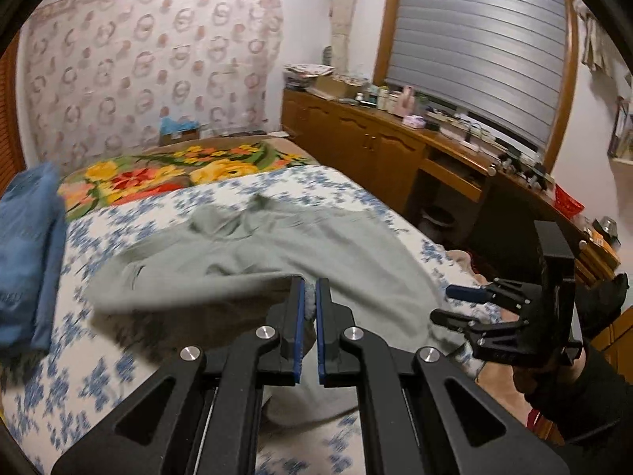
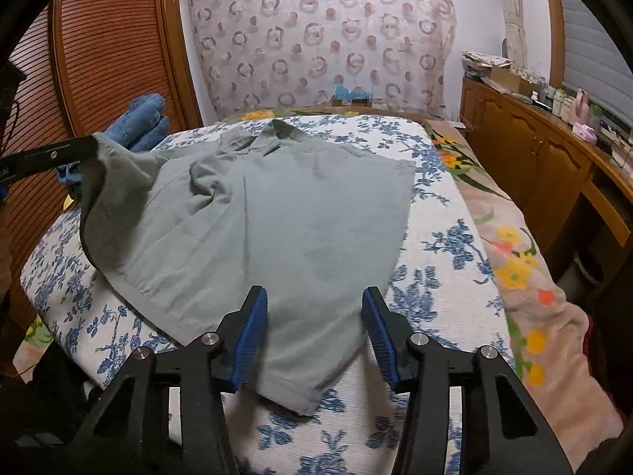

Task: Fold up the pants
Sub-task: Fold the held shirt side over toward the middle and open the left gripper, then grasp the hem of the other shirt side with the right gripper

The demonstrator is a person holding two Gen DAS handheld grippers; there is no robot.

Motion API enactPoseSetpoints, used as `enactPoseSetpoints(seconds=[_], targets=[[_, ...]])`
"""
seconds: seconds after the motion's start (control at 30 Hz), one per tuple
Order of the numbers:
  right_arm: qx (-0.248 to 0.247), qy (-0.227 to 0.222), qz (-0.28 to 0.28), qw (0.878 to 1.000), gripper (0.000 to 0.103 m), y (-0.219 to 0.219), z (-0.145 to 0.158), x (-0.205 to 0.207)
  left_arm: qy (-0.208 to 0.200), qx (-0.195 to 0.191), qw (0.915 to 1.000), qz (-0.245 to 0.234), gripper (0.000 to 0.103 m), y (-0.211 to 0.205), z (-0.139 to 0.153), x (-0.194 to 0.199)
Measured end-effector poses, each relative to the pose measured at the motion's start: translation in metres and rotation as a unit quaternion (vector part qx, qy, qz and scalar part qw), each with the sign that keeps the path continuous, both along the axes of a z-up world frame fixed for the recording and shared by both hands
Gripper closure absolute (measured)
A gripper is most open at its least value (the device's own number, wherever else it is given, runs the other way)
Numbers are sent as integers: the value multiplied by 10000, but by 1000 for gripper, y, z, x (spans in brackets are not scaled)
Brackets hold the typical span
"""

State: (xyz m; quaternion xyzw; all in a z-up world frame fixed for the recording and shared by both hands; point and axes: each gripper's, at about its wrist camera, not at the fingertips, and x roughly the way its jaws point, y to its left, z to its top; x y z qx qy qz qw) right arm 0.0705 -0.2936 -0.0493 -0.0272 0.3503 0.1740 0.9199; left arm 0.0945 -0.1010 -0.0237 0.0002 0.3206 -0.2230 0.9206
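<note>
Grey-green pants (image 2: pixel 277 213) lie spread on a white bedspread with blue flowers (image 2: pixel 447 249). My left gripper (image 1: pixel 310 297) is shut on a hem corner of the pants (image 1: pixel 245 253) and holds it lifted above the bed. In the right wrist view the left gripper's finger (image 2: pixel 59 154) shows at the far left with the cloth hanging from it. My right gripper (image 2: pixel 314 308) is open, its jaws wide apart, low over the near leg end of the pants. In the left wrist view the right gripper (image 1: pixel 447 304) is open at the bed's right edge.
Folded blue jeans (image 1: pixel 27 253) lie at the bed's left side, also in the right wrist view (image 2: pixel 146 120). A flowered blanket (image 1: pixel 178 170) covers the far end of the bed. A wooden cabinet (image 1: pixel 379 146) with clutter runs along the right wall. A slatted wooden wardrobe door (image 2: pixel 107 59) stands to the left.
</note>
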Motion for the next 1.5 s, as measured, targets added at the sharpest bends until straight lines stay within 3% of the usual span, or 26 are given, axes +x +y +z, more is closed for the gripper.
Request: enactPoseSetpoints(seconds=[0.37, 0.67, 0.73, 0.8, 0.93, 0.97, 1.5], targets=[[195, -74, -135, 9997, 59, -21, -1, -6, 59, 66, 9986, -526, 97, -59, 6, 19], [212, -162, -101, 9996, 59, -16, 3, -12, 210, 197, 9987, -413, 96, -71, -4, 33], [231, -183, -118, 9995, 59, -16, 2, -11, 212, 336, 9986, -347, 88, -69, -8, 33], [283, -149, -152, 9994, 59, -18, 0, -9, 173, 418, 9987, -221, 62, -63, -12, 32], [310, -128, -172, 9993, 59, -19, -1, -4, 193, 377, 9990, -155, 36, -46, -18, 29], [295, -134, -178, 9993, 59, -18, -1, -2, 187, 377, 9990, -140, 24, -42, -20, 28], [105, -149, 289, 9994, 60, 22, 4, 41, 468, 445, 9968, 475, 24, 23, -71, 9]])
